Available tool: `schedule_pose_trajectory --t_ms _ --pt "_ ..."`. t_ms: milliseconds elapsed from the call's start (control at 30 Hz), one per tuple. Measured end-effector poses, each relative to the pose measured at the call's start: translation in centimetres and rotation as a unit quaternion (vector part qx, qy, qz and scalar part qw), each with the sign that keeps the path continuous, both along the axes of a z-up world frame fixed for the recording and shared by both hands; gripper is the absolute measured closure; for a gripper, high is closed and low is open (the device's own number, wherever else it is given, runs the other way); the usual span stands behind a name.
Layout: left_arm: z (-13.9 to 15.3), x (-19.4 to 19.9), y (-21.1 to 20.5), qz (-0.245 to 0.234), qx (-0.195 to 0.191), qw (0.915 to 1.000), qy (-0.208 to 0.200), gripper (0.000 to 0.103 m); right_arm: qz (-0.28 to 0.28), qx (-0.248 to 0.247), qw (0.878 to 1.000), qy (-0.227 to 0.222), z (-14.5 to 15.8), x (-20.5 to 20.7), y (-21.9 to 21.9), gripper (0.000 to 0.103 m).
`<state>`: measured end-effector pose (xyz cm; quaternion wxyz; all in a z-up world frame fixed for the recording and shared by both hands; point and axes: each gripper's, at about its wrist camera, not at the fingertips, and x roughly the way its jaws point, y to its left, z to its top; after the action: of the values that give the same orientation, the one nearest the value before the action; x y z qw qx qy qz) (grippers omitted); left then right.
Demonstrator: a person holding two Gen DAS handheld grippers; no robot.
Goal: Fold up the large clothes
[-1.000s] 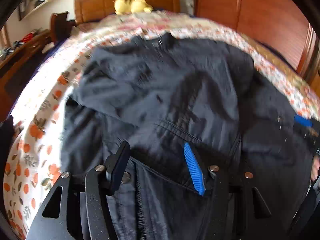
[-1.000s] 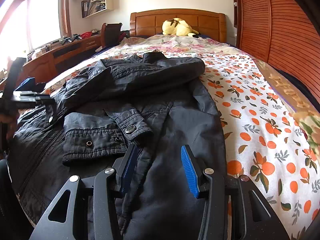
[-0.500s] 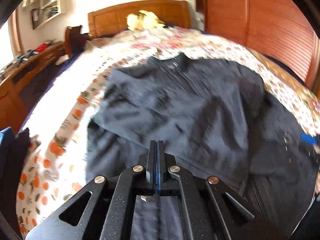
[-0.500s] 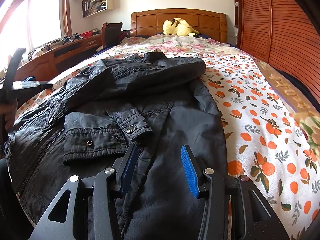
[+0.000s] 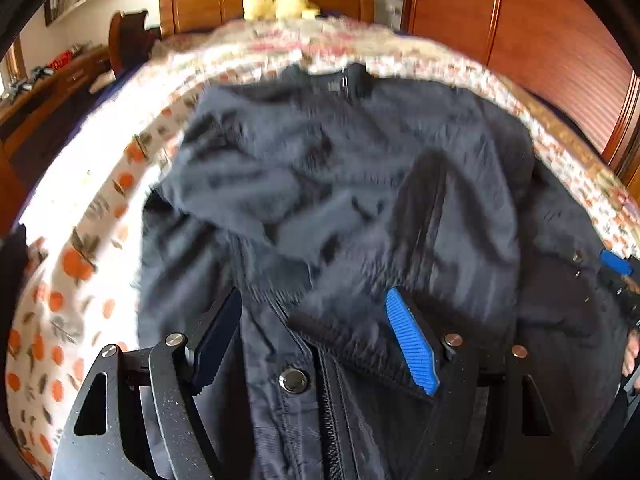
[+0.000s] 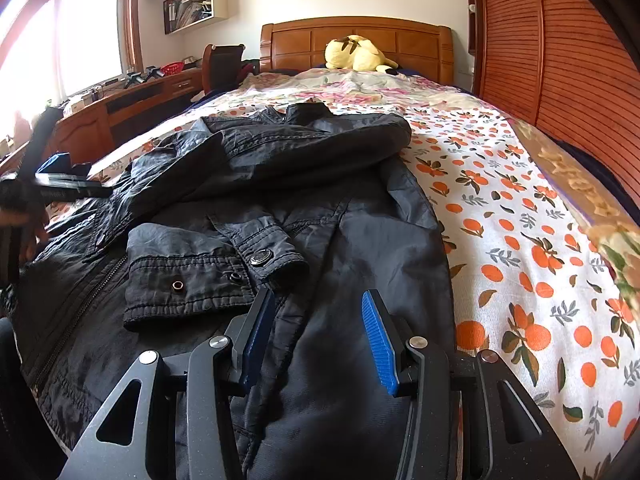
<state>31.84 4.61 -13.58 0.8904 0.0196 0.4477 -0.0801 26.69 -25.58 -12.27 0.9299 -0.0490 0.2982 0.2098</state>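
Left tool (image 5: 316,344) tilts steeply over jacket (image 5: 344,200) (jaws just opened, empty).

No text, label, brand, number or sign can be read in either view; any marks there may be are too blurred or too small to make out.

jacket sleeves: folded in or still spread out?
Folded in. Both cuffs lie across the jacket front, one overlapping the other; body not yet folded.
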Motion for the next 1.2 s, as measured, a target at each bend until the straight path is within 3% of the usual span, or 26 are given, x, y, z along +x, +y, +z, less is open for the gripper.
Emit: schedule_pose_trajectory --t_ms 67,100,133,167,233,333,400,500,567,600,667,700,733,767,1000,1200 --pt "-1.1 0.5 -0.6 -0.016 0.001 0.9996 0.025 0.030 0.001 0.000 1.000 0.000 0.0 0.0 0.0 0.056" --pt "-1.3 0.5 -0.7 -0.021 -0.002 0.9994 0.028 0.049 0.001 0.000 1.000 0.001 0.0 0.0 0.0 0.056" --pt "-1.2 0.5 -0.8 -0.026 -0.007 0.9993 0.027 0.080 0.001 -0.001 1.000 0.001 0.0 0.0 0.0 0.056" --pt "-1.0 0.5 -0.8 -0.026 -0.009 0.9994 0.023 0.090 0.002 -0.001 1.000 0.001 0.0 0.1 0.0 0.056" --pt "-0.1 0.3 -0.6 -0.023 -0.014 0.9996 0.006 0.093 0.002 -0.003 1.000 0.002 0.0 0.2 0.1 0.056" --pt "2.6 0.6 1.3 0.043 0.014 0.9968 -0.065 0.094 0.002 -0.005 1.000 0.003 0.0 0.3 0.2 0.056" --pt "3.3 1.0 2.2 0.053 0.008 0.9960 -0.072 0.094 -0.001 -0.005 1.000 0.005 -0.1 0.4 0.1 0.056" --pt "3.8 1.3 3.0 0.054 -0.002 0.9966 -0.062 0.087 -0.006 -0.003 1.000 0.008 0.0 0.6 0.0 0.056" --pt "4.0 1.0 3.1 0.049 0.002 0.9964 -0.069 0.072 -0.009 -0.005 1.000 0.012 0.1 0.6 0.0 0.056" --pt "4.1 0.6 3.1 0.045 0.004 0.9962 -0.074 0.059 -0.012 -0.007 1.000 0.012 0.3 0.6 0.0 0.056" --pt "4.2 0.0 3.3 0.035 -0.003 0.9960 -0.082 0.056 -0.017 -0.014 1.000 0.012 1.0 0.6 0.1 0.056" --pt "4.2 -0.5 3.4 0.031 -0.007 0.9959 -0.084 0.048 -0.016 -0.016 1.000 0.010 1.6 0.5 0.2 0.056" --pt "4.2 -0.9 3.5 0.028 -0.010 0.9956 -0.089 0.030 -0.015 -0.018 1.000 0.007 2.2 0.5 0.2 0.056" --pt "4.4 -1.2 3.6 0.026 -0.014 0.9952 -0.094 0.022 -0.012 -0.019 1.000 0.005 2.8 0.5 0.3 0.056" --pt "4.4 -3.5 3.7 0.016 -0.044 0.9900 -0.133 0.019 0.009 -0.064 0.998 -0.002 6.7 5.2 2.7 0.056" --pt "3.4 -3.5 4.7 0.011 -0.078 0.9885 -0.129 0.019 -0.023 -0.122 0.991 0.049 4.5 15.4 4.5 0.056"
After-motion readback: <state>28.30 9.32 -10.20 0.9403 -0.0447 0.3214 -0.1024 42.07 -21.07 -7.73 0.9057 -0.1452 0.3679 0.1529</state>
